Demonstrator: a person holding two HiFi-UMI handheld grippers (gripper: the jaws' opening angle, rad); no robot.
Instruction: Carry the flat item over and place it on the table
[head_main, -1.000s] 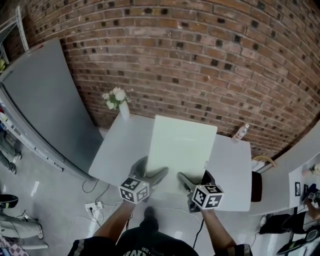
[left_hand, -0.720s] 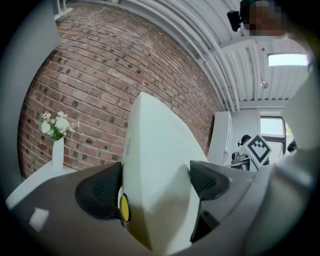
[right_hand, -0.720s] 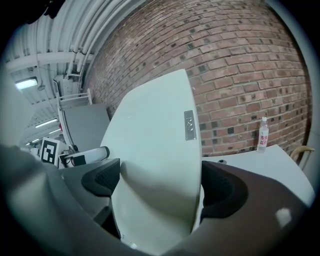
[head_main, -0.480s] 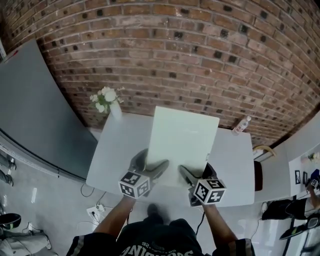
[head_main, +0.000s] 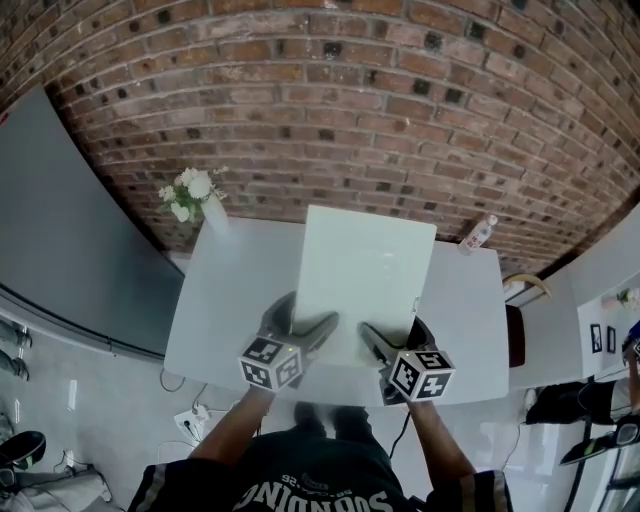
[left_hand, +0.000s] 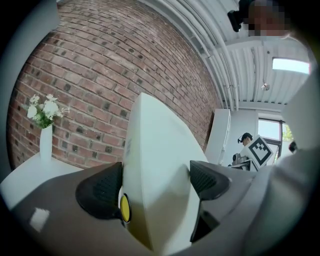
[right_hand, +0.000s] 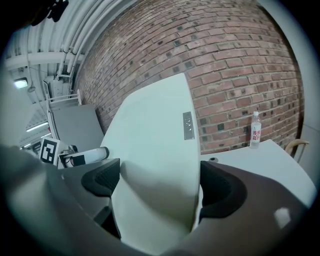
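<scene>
A pale green flat board (head_main: 362, 275) is held over the white table (head_main: 225, 300), reaching toward the brick wall. My left gripper (head_main: 306, 331) is shut on the board's near left edge. My right gripper (head_main: 380, 345) is shut on its near right edge. In the left gripper view the board (left_hand: 160, 165) fills the gap between the black pads (left_hand: 102, 190), seen edge-on. In the right gripper view the board (right_hand: 160, 160) sits between the pads (right_hand: 217, 190), with a small grey label on its face.
A white vase with flowers (head_main: 195, 200) stands at the table's far left corner. A plastic bottle (head_main: 478, 233) stands at the far right corner. A grey panel (head_main: 60, 230) leans at left. A brown chair (head_main: 514, 350) is beside the table's right edge.
The table and wall have slid nearer and more central in the head view. The board stays held by both grippers the same way.
</scene>
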